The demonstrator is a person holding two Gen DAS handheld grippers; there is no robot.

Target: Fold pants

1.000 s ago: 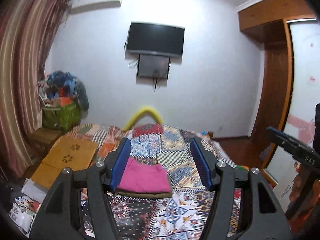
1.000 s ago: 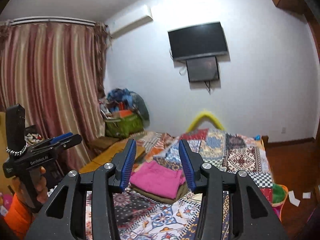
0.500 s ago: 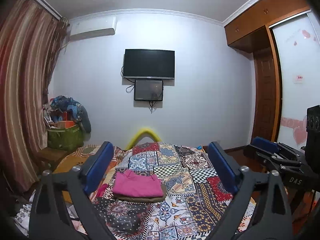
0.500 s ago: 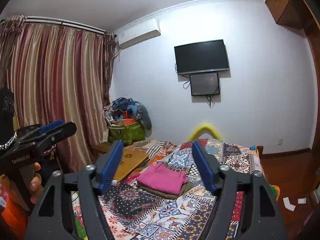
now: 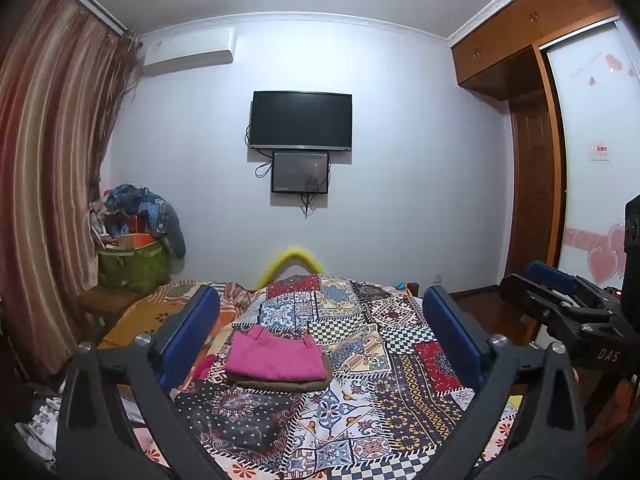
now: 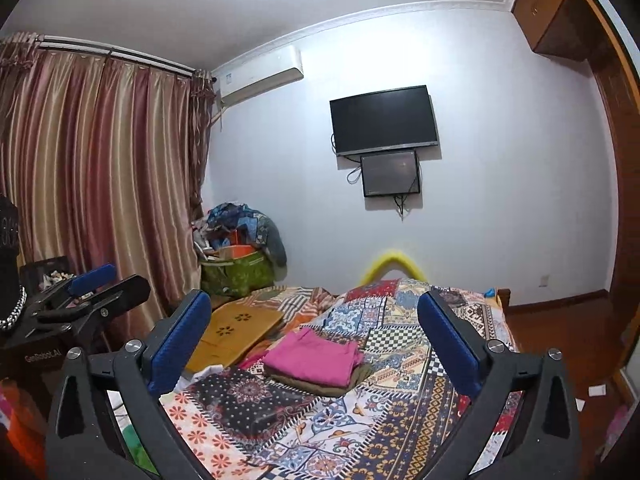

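Observation:
Folded pink pants (image 5: 276, 354) lie on top of a folded olive garment (image 5: 280, 383) on the patchwork bedspread (image 5: 400, 360). The stack also shows in the right wrist view, the pink pants (image 6: 316, 356) above the olive garment (image 6: 324, 387). My left gripper (image 5: 320, 340) is open and empty, held back above the bed's near end. My right gripper (image 6: 314, 344) is open and empty too. The right gripper (image 5: 560, 300) shows at the right of the left wrist view; the left gripper (image 6: 92, 292) shows at the left of the right wrist view.
A yellow wooden lap table (image 6: 232, 332) lies on the bed's left side. A green bag piled with clothes (image 5: 132, 256) stands by the striped curtain (image 5: 48, 200). A TV (image 5: 301, 120) hangs on the far wall. A wooden wardrobe (image 5: 532, 208) is at the right.
Both grippers have opened wide and pulled back and up from the folded stack. The pink pants stay on the olive garment.

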